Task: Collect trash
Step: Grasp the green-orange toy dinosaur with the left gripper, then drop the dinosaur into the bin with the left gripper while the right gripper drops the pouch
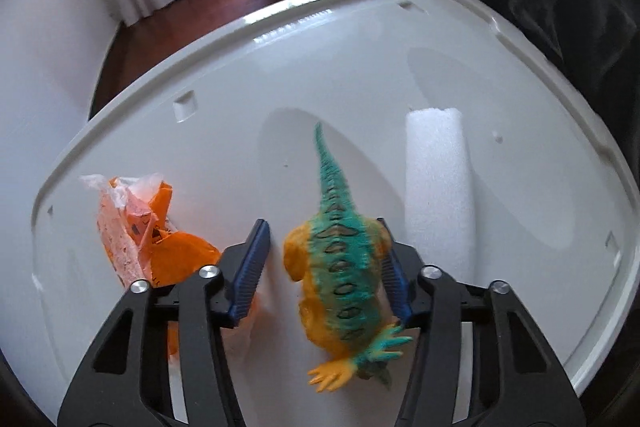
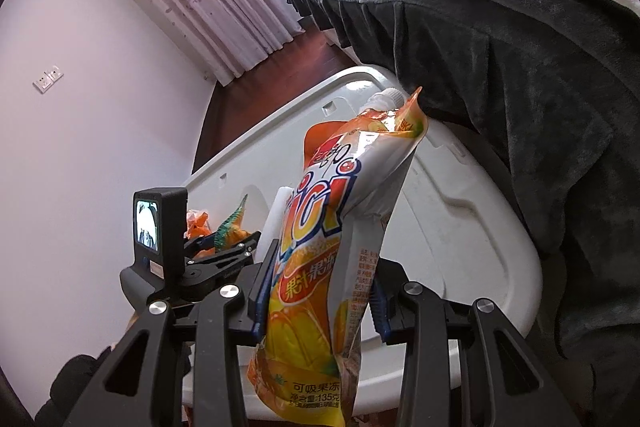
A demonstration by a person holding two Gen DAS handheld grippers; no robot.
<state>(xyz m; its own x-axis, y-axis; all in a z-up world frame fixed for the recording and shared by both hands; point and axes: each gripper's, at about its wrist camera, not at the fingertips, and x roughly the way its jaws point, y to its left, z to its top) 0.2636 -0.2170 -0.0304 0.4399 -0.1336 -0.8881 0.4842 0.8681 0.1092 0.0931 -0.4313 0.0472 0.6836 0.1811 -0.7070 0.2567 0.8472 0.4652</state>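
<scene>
While the right gripper fingers clench an orange pouch as collected trash, the left gripper fingers straddle a toy dinosaur without gripping.

- The orange jelly pouch, clamped between the fingers of the right gripper, bears large red "CiCi"-like letters above the fingers.
- Level with the fingers, a red band reads 果汁果冻.
- Below the fingers: 可吸果冻 and 净含量:135克.
- Small print on the pouch's side is unreadable.
</scene>
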